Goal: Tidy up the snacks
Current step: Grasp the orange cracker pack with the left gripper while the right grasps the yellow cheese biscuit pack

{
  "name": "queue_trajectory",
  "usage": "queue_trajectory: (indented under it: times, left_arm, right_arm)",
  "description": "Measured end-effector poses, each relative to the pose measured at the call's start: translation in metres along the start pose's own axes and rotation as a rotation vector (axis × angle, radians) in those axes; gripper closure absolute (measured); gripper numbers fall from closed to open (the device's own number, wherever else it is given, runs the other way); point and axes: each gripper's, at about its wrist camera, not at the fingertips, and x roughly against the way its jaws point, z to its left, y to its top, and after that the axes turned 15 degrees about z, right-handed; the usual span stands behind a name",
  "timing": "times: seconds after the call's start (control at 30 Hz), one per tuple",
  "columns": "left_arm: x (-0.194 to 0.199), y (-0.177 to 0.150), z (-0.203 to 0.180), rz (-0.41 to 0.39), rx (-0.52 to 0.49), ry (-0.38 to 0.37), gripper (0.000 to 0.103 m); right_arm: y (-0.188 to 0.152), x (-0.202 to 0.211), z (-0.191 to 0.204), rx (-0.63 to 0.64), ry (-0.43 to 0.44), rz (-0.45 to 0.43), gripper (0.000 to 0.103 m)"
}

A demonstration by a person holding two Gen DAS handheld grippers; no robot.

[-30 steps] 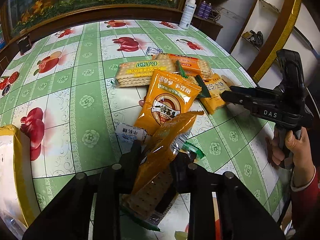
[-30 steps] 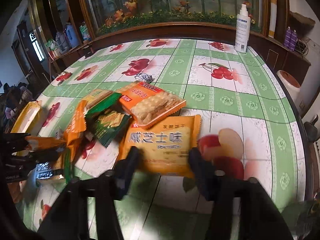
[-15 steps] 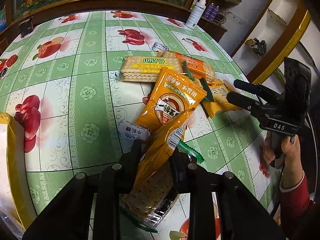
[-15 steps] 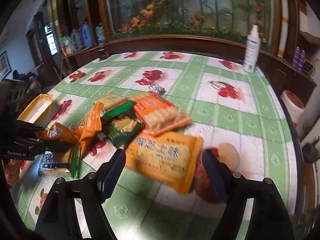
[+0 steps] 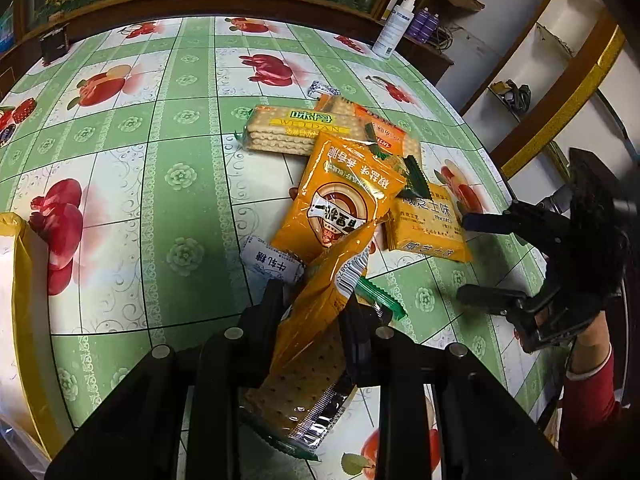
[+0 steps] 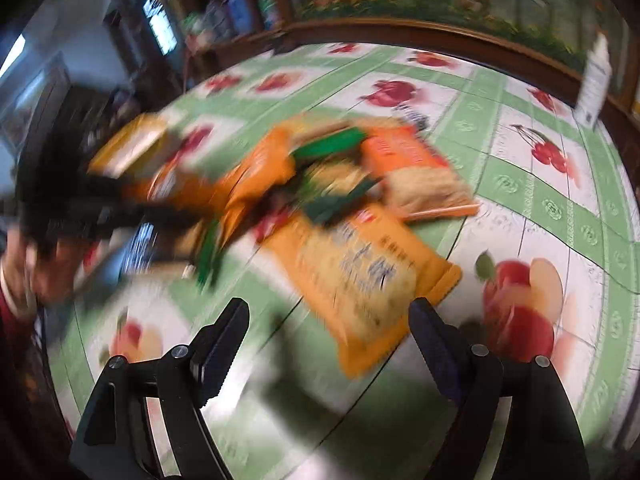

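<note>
My left gripper [image 5: 316, 300] is shut on an orange cracker packet [image 5: 320, 312], held tilted above the table. Behind it lies a pile of snacks: an orange round-logo bag [image 5: 340, 196], a clear cracker pack [image 5: 296, 130], an orange-red cracker pack [image 5: 380, 128], a yellow cheese-cracker bag [image 5: 428, 224] and a small white candy [image 5: 272, 262]. My right gripper [image 6: 328, 320] is open and empty, just in front of the yellow bag [image 6: 360, 280]; it also shows at the right of the left wrist view [image 5: 480, 258]. The right wrist view is blurred.
The round table [image 5: 120, 140] has a green fruit-print cloth. A yellow-rimmed tray [image 5: 20, 300] sits at the left edge. A white spray bottle [image 5: 394, 30] stands at the far edge. A small wrapped candy [image 5: 322, 89] lies behind the pile. Shelves stand to the right.
My right gripper has opened wider and swung left, off to the near side of the yellow bag. My left gripper still holds the orange packet and has shifted slightly.
</note>
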Motion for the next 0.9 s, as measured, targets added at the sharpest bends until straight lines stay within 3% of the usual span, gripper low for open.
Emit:
queue_trajectory:
  times: [0.17,0.37,0.47,0.6,0.73,0.9]
  left_arm:
    - [0.001,-0.001,0.003,0.010,0.020,-0.010,0.078]
    - [0.004,-0.004,0.009,0.012,0.061,-0.018,0.079]
    - [0.004,-0.005,0.012,0.000,0.067,-0.043,0.085]
    - [0.006,-0.008,0.005,-0.018,0.055,-0.012,0.092]
    - [0.010,-0.015,0.003,-0.046,0.066,0.026,0.096]
    - [0.020,-0.028,0.014,-0.088,0.124,0.022,0.097]
  right_arm:
    - [0.009,0.011,0.010,0.049,-0.127,-0.075,0.015]
    - [0.048,-0.031,-0.009,0.081,-0.091,0.059,0.013]
    - [0.039,-0.027,-0.006,0.058,-0.092,0.035,0.029]
    - [0.020,-0.020,0.002,-0.015,-0.104,0.012,0.032]
    - [-0.002,-0.007,0.003,-0.129,-0.029,-0.056,0.032]
    - [-0.028,0.012,0.005,-0.255,0.141,-0.173,0.032]
